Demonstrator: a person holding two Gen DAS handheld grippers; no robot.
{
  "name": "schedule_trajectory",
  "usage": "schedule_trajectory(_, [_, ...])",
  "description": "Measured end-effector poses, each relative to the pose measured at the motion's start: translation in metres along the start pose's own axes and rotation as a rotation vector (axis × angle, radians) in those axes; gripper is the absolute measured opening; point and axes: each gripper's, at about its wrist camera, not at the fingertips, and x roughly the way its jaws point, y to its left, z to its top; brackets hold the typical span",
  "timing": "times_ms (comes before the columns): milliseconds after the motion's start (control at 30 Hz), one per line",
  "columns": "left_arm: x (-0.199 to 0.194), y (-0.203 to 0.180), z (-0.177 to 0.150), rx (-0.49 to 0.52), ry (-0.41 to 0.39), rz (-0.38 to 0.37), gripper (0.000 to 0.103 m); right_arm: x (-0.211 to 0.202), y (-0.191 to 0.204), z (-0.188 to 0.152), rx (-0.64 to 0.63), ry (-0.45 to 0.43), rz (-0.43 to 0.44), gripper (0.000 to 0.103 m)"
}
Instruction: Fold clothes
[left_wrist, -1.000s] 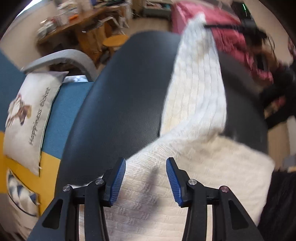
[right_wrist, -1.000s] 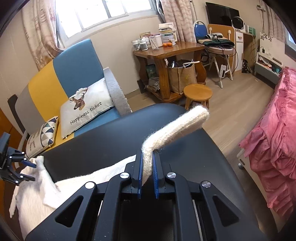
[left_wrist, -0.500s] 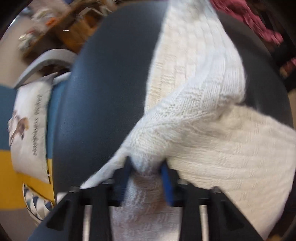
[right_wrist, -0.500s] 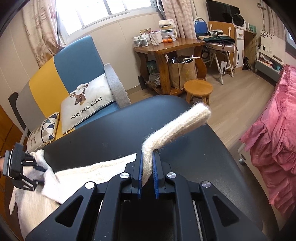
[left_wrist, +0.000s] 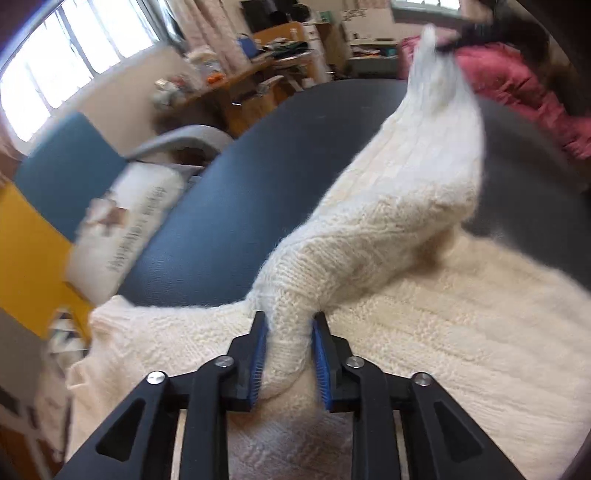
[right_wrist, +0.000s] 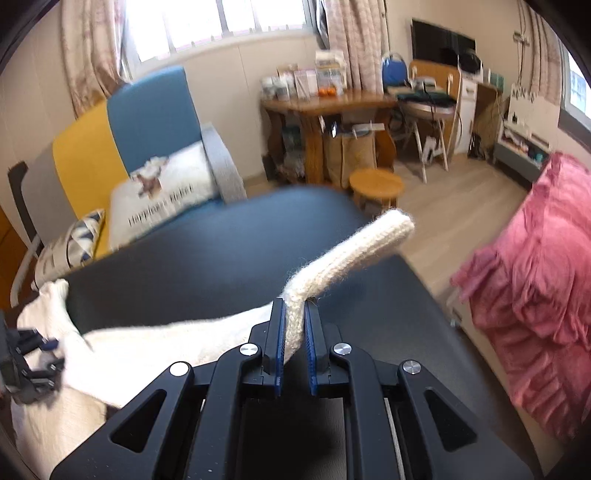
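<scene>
Cream knit sweater (left_wrist: 424, 332) spread on dark table (left_wrist: 229, 206), one sleeve (left_wrist: 417, 177) lifted and stretched between both tongs. Left tongs (left_wrist: 289, 356) around sleeve's shoulder end, jaws easing apart, knit bunched between blue pads and filling the gap. Right tongs (right_wrist: 294, 350) clamped tight on sleeve cuff (right_wrist: 354, 254), cuff end poking past the tips.

Step in hand, judged: folding sleeve across body. To do well: keep sleeve lightly taut between both tongs, carry cuff over the torso panel, lay flat along body edge, release only once resting. Avoid dragging the body panel off table's near edge.

Material: thick, fuzzy wool-like knit, ribbed and cabled rows, soft, stretchy, bulky where pinched; likely to spring back. Table top smooth, matte, leather-like, rounded edge. Both views motion-blurred.
</scene>
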Motion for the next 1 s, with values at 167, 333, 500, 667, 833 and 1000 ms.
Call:
schedule_trajectory(167, [-0.022, 0.06, 0.039, -0.152, -0.033, -0.199, 0.033, -0.005, -0.008, -0.017, 0.026, -0.001, 0.015, 0.01])
schedule_trajectory(333, [0.015, 0.075, 0.102, -0.11, 0.101, -0.396, 0.036, -0.013, -0.003, -0.021, 0.002, -0.013, 0.022, 0.01])
schedule_trajectory(500, [0.058, 0.034, 0.115, 0.03, 0.322, -0.492, 0.037, -0.015, 0.004, -0.026, -0.022, -0.007, 0.031, 0.01])
schedule_trajectory(667, [0.09, 0.016, 0.11, 0.126, 0.45, -0.417, 0.038, -0.014, 0.005, -0.03, -0.029, -0.002, 0.048, 0.01])
schedule_trajectory(833, [0.082, 0.001, 0.105, 0.216, 0.386, -0.322, 0.018, -0.015, 0.004, -0.031, -0.03, -0.008, 0.048, 0.01])
schedule_trajectory(1000, [0.05, -0.005, 0.101, 0.174, 0.201, -0.21, 0.003, -0.016, 0.004, -0.032, -0.022, -0.015, 0.039, 0.01])
